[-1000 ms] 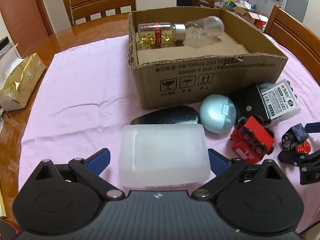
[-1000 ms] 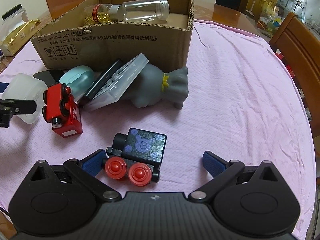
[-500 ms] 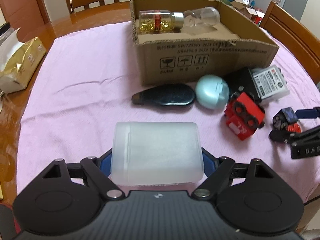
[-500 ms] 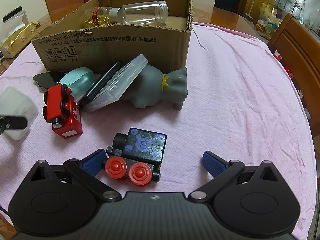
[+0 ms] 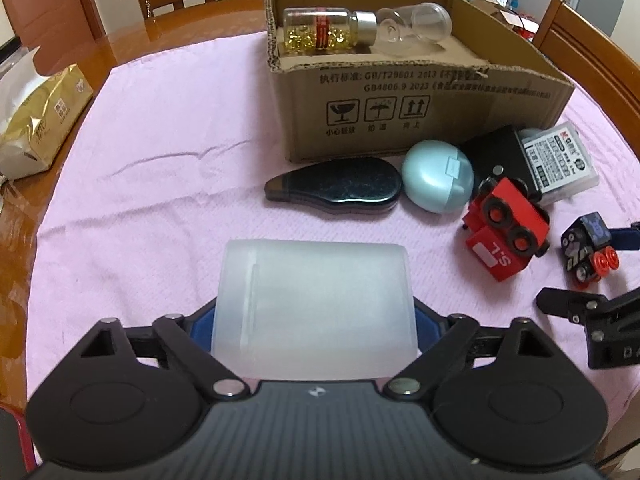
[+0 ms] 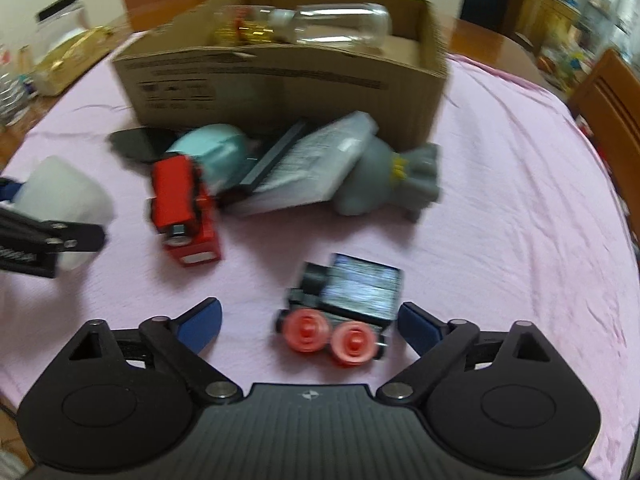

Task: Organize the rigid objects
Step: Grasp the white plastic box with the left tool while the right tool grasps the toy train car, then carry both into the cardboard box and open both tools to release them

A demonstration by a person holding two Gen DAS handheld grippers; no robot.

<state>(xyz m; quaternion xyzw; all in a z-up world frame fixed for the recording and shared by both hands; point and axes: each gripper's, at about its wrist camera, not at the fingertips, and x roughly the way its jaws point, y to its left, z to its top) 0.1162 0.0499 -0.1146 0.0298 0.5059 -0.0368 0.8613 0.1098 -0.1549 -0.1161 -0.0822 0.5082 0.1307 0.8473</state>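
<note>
Pink cloth (image 5: 160,168), toys before box (image 5: 400,92).

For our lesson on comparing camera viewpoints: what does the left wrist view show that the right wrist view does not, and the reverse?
Only the left wrist view shows the box's printed handling symbols sharply.

Only the right wrist view shows the grey animal figure and the open right gripper around the black toy train.

Both show the cardboard box, red toy train, teal case and the frosted plastic box clamped in the left gripper.
</note>
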